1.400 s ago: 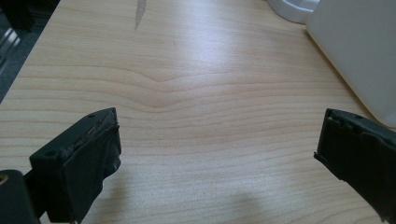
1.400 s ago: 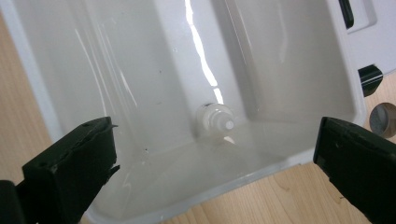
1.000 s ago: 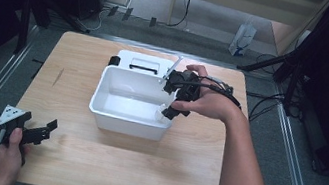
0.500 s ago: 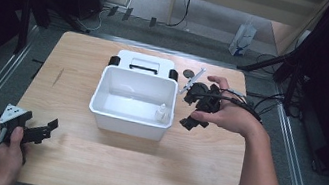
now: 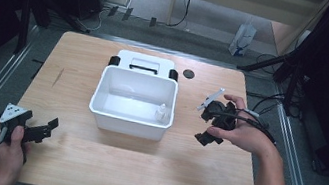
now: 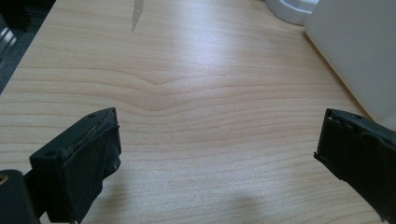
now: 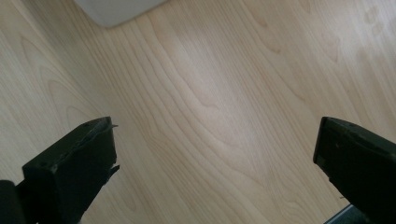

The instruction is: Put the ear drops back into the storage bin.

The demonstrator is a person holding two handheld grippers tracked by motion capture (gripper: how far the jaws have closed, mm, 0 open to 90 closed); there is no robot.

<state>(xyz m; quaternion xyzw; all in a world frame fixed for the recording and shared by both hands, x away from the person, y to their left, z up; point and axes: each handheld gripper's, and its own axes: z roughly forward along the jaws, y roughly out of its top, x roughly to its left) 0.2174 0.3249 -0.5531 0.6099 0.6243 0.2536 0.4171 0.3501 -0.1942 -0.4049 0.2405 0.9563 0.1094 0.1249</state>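
Jaws of both grippers stand spread wide, nothing between them but bare wood grain.

We note the left gripper [image 5: 42, 130], held in the left hand [image 5: 8, 147] at the near left of the light wooden desk [image 5: 88, 171], jaws pointing toward the white rectangular plastic bin [image 5: 130, 117]. In the left gripper view [image 6: 217, 154] a wall of that bin [image 6: 359, 51] lies ahead and to the right of the jaws, apart from them.

The right gripper [image 5: 212, 126], held in the right hand [image 5: 242, 133], sits just right of the bin, jaws turned downward over the desk. In the right gripper view [image 7: 215, 163] a rounded white corner [image 7: 116, 9] lies ahead of the left jaw.

Inside the bin, against the wall nearest the right gripper, stands a small white bottle [image 5: 161, 113]. Behind the bin lies a white lid with black clips [image 5: 144, 62]; a small dark round disc [image 5: 188, 73] lies beside it.
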